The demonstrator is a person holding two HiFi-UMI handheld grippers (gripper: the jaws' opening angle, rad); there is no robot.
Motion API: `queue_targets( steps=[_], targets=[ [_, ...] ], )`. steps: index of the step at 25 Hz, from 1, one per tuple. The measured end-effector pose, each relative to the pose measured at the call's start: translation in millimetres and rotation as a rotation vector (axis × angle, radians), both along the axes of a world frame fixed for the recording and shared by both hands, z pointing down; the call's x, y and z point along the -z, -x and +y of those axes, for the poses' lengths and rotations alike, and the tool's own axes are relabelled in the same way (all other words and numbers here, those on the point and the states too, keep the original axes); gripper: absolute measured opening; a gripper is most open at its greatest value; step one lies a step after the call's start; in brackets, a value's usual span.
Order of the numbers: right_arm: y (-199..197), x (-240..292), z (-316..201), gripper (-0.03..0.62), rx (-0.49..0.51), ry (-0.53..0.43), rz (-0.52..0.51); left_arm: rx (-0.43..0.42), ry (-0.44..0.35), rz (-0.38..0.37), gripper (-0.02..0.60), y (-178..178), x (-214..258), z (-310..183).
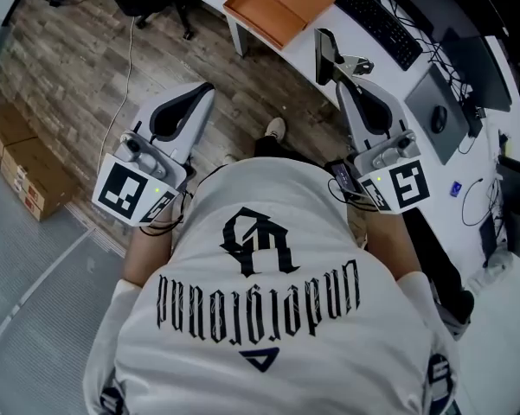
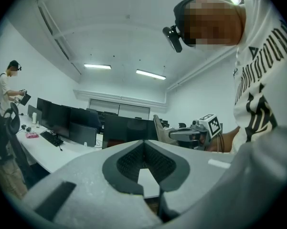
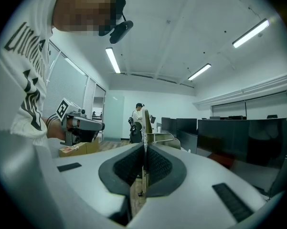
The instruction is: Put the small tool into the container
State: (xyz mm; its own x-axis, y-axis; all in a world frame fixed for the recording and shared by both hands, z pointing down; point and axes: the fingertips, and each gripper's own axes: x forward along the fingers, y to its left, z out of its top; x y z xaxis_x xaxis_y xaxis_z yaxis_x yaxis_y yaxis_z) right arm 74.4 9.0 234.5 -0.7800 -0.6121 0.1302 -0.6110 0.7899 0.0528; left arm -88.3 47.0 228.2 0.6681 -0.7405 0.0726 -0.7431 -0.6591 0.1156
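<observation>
At near centre, a person in a white printed T-shirt [image 1: 268,318] stands over a wood-plank floor [image 1: 78,50] and holds one gripper in each hand, both pointing far, toward a curved white table [image 1: 307,54]. The left gripper [image 1: 205,90] is empty: its ribbed pads [image 2: 129,163] meet at the tip, and only the table shows through the gap behind them. The right gripper [image 1: 343,87] has its jaws together, clamped on the small tool [image 1: 326,55], a thin dark flat piece with a bright metal part at its right. In the right gripper view the small tool [image 3: 146,120] stands edge-on above the right gripper [image 3: 144,149]. The shallow orange-brown cardboard container [image 1: 277,5] lies open on the table, far left of the tool and apart from it. A black keyboard [image 1: 372,17] lies right of the container. Brown cardboard boxes [image 1: 26,167] sit on the floor at left.
</observation>
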Motion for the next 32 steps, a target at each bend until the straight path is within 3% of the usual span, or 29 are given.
queue_targets(
  steps=[7, 14, 32],
  targets=[
    [-44, -1, -43, 0.015, 0.001, 0.000, -0.021, -0.020, -0.004, -0.016, 0.015, -50, 2, -46],
    [-74, -2, -66, 0.015, -0.011, -0.004, -0.030, -0.014, 0.006, -0.034, 0.015, -73, -1, -70],
    [-59, -11, -128, 0.015, -0.064, 0.023, -0.012, -0.070, 0.028, -0.017, 0.015, -59, -12, -148]
  ],
)
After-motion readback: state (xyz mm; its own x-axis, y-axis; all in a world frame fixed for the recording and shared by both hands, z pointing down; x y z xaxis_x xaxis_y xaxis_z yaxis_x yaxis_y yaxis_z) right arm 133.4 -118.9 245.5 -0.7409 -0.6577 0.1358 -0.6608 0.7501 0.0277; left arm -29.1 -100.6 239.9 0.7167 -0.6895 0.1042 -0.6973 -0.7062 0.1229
